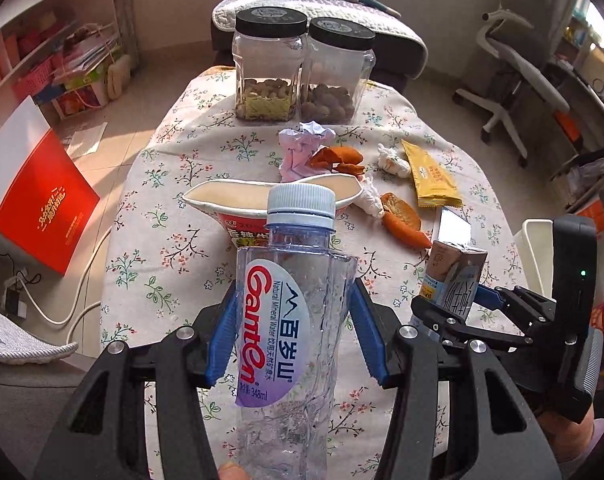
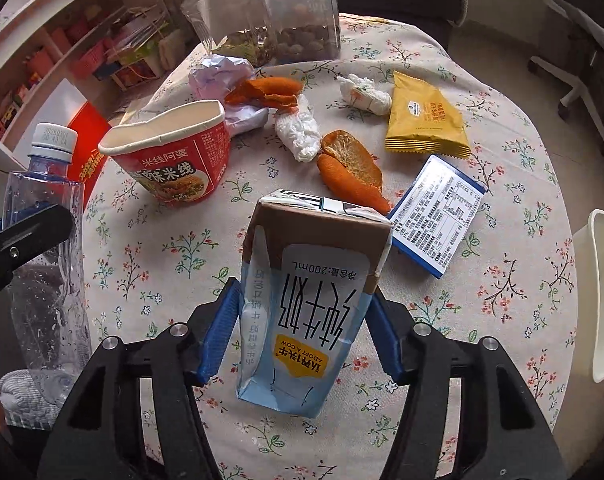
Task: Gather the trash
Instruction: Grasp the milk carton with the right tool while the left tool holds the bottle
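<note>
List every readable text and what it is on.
"Ganten", "Natural Mineral Water", "348ml": bottle.
"ADOPT A COW", "200mL": carton.
"米线阿婆": cup.
Blue box, yellow packet, red box: print too small or blurred.

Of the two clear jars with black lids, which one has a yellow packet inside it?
The left jar in the left wrist view: a yellow packet lies under its nuts. The right jar holds only darker brown nuts.

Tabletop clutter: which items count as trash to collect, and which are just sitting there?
Trash:
- water bottle
- milk carton
- noodle cup
- orange peels
- crumpled tissues
- yellow wrapper
- blue card

Just sitting:
- two nut jars
- floral tablecloth
</note>
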A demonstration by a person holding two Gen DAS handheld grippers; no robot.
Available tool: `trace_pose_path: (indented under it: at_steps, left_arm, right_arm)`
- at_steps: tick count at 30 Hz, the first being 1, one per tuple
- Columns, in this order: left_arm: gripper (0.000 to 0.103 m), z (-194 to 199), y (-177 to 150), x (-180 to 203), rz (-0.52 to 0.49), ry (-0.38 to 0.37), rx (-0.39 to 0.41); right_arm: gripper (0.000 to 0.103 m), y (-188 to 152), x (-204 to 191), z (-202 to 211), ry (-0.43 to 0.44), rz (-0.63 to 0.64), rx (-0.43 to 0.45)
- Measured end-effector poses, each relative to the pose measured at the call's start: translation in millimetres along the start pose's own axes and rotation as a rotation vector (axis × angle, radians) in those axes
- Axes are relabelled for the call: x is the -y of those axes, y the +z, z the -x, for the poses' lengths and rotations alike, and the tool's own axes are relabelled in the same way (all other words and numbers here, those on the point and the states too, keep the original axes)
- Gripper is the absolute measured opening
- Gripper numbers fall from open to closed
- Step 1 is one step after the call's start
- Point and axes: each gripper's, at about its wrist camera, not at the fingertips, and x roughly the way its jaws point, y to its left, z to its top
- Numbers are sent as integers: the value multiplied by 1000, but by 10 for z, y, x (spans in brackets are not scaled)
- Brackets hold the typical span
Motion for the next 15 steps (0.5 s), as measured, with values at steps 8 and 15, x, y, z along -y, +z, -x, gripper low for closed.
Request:
trace_pose_path:
  at_steps: [8, 15]
  left_arm:
    - [53, 109, 179, 272, 11, 24, 141]
    - [53, 202, 339, 706, -11, 11, 267]
  right_arm:
    - [57, 233, 258, 516, -16, -38, 199]
    - [57, 256, 550, 973, -71, -64, 358]
